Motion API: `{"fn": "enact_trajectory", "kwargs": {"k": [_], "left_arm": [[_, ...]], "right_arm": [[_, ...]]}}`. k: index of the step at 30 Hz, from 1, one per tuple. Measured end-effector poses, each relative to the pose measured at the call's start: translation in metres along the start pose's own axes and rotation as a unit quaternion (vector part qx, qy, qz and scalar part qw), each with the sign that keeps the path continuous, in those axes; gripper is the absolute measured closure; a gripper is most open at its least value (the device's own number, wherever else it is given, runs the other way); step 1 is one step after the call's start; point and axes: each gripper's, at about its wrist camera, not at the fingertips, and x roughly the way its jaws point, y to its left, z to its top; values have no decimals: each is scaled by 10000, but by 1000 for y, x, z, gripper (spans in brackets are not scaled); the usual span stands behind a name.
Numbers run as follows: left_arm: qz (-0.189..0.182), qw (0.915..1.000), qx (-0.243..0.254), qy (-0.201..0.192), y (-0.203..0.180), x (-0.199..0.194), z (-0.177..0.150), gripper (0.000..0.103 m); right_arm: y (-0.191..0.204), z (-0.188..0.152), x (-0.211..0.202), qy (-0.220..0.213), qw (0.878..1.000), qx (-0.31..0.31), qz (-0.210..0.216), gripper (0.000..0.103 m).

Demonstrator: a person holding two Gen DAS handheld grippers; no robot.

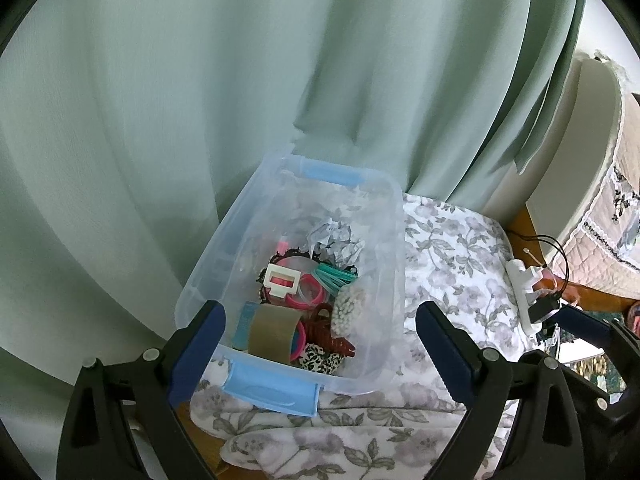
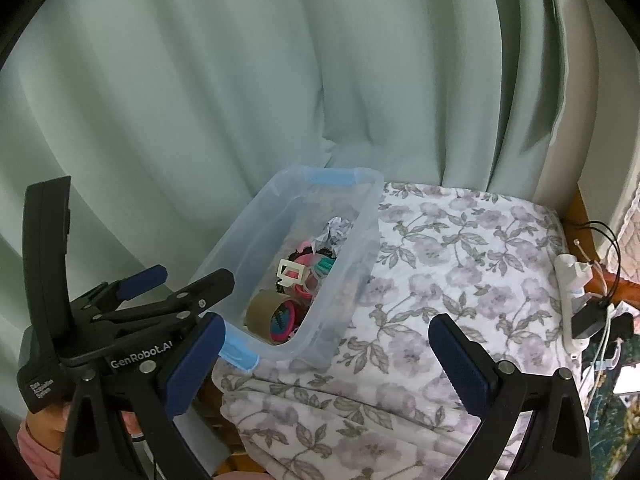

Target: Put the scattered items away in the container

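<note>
Pale green curtains (image 1: 160, 100) hang behind our floral-covered bed (image 2: 460, 260), where the clear container (image 1: 394, 240) holds tape (image 1: 272, 330), clips and bands. We hold our left gripper (image 1: 318, 328) and right gripper (image 2: 326, 344) wide open, both empty.

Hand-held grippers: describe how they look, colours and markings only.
Each hand-held gripper, left and right, has black plastic arms with silver rivets and dark blue ribbed finger pads. The left one's body carries white "GenRobot.AI" lettering. A pink sleeve shows beneath it.
</note>
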Motion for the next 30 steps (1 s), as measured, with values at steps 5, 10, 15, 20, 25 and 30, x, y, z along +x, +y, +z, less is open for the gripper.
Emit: {"fn": "enact_trajectory", "kwargs": {"k": [5,10,15,20,25,30], "left_arm": [[8,10000,7,-3,-1,-1,2,7],[52,10000,-13,22,1,1,3,7],[57,10000,-17,-8,3,0,4,7],[86,10000,-9,-14,4,1,4,7],[99,9999,-11,-15,4,2,4,7],[92,10000,-12,-33,3,2,2,7]], "right_arm": [[0,2,-2,-9,10000,1,-46,0],[1,4,0,35,10000,5,-77,0],[4,4,0,12,9999,-38,-113,0],[5,5,1,-3,9999,-70,-130,0],[6,4,2,21,9998,-91,-168,0],[6,4,1,26,9998,-101,-183,0]]}}
